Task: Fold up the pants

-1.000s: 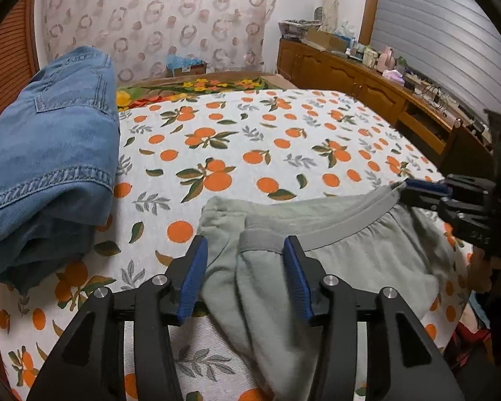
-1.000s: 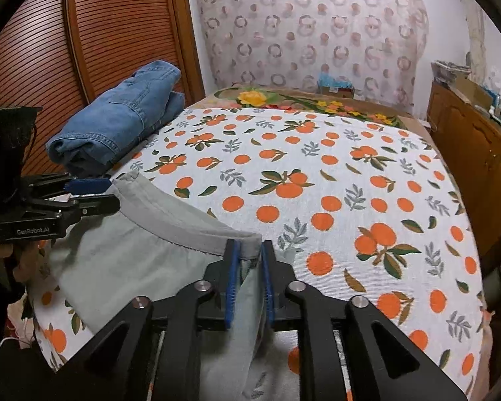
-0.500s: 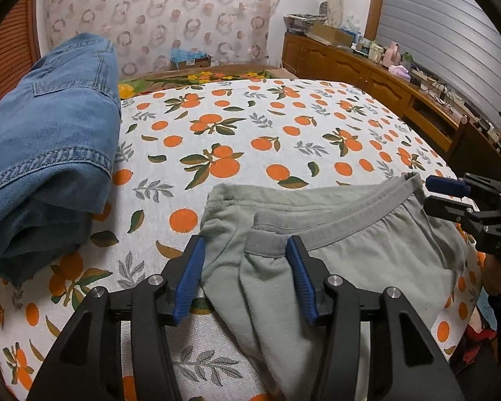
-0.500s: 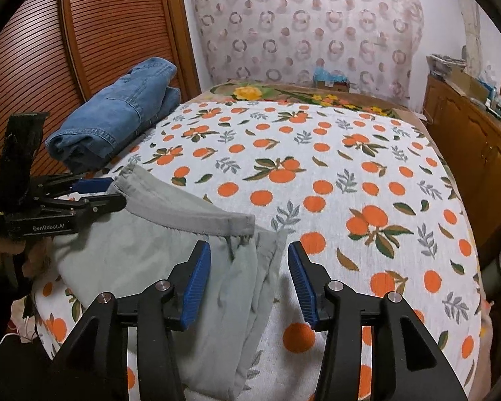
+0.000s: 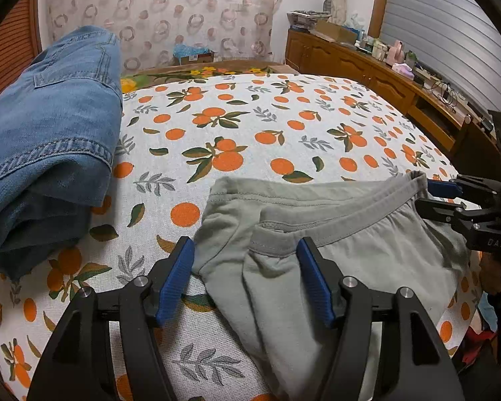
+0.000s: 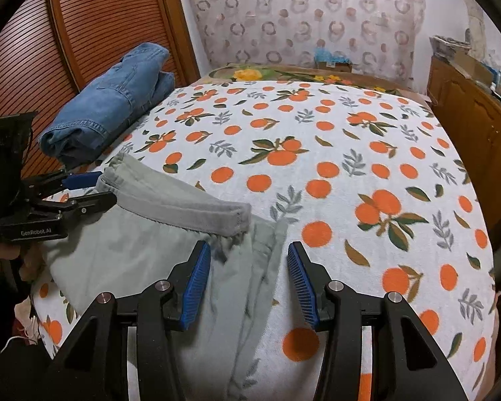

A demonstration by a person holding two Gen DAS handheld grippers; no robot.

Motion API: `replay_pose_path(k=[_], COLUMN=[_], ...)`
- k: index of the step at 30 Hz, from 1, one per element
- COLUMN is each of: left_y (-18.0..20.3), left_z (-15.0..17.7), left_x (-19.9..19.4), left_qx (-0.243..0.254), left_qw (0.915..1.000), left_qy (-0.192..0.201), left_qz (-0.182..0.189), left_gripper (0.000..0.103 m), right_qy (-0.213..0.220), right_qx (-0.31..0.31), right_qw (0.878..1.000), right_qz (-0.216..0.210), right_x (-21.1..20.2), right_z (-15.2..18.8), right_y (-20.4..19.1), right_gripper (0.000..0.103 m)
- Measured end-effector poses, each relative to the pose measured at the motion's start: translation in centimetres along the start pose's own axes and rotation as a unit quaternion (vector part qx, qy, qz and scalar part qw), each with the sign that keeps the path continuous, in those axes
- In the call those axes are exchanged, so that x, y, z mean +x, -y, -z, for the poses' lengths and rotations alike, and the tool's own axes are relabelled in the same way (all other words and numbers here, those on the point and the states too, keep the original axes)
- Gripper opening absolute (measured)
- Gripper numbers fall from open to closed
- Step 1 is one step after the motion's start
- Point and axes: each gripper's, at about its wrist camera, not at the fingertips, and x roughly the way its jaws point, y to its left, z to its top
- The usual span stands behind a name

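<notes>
Right now your left tongs (image 5: 247, 277) stand wide and their jaws are opening; the blue pads (image 5: 175, 279) sit on either side of the near corner of the grey-green pants (image 5: 367, 254), with the folded cloth and the end of its waistband (image 5: 344, 220) lying between them, but neither pad presses on the fabric. Your right tongs (image 6: 248, 282) are parted about halfway, and their pads (image 6: 197, 284) likewise straddle the other end of the pants without pinching it; the cloth passes loosely through the gap and lies flat on the bed.

The pants rest at the near edge of the bed (image 6: 350, 140), on the white cover printed with oranges and leaves, waistband turned toward the far side and one cut end of it curling up beside your right tongs. From the left wrist view you see the right tongs (image 5: 451, 197) at the far right end of the waistband, jaws apart; from the right wrist view you see the left tongs (image 6: 83, 190) at the far left end, also apart, with your hand (image 6: 3, 260) gripping the handle below.

Folded blue jeans (image 5: 46, 147) lie stacked along the left side of the bed, near the pants but not touching them, against a slatted wooden door (image 6: 93, 33). A wooden sideboard (image 5: 367, 70) loaded with small clutter runs along the right wall. Most of the bed beyond the pants is bare cover.
</notes>
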Motion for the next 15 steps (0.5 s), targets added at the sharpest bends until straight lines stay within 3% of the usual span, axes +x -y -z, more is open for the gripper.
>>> replay_pose_path(k=[15], left_y=[-0.29], left_z=[0.01], left_x=[0.07], left_qx=[-0.008], left_qw=[1.0], left_qy=[-0.002], left_qz=[0.002], left_gripper=[0.068], right_qy=[0.005], right_qx=[-0.024], right_qw=[1.0], right_qz=[0.012], right_x=[0.83], right_z=[0.14], right_y=[-0.95], right_gripper=[0.05])
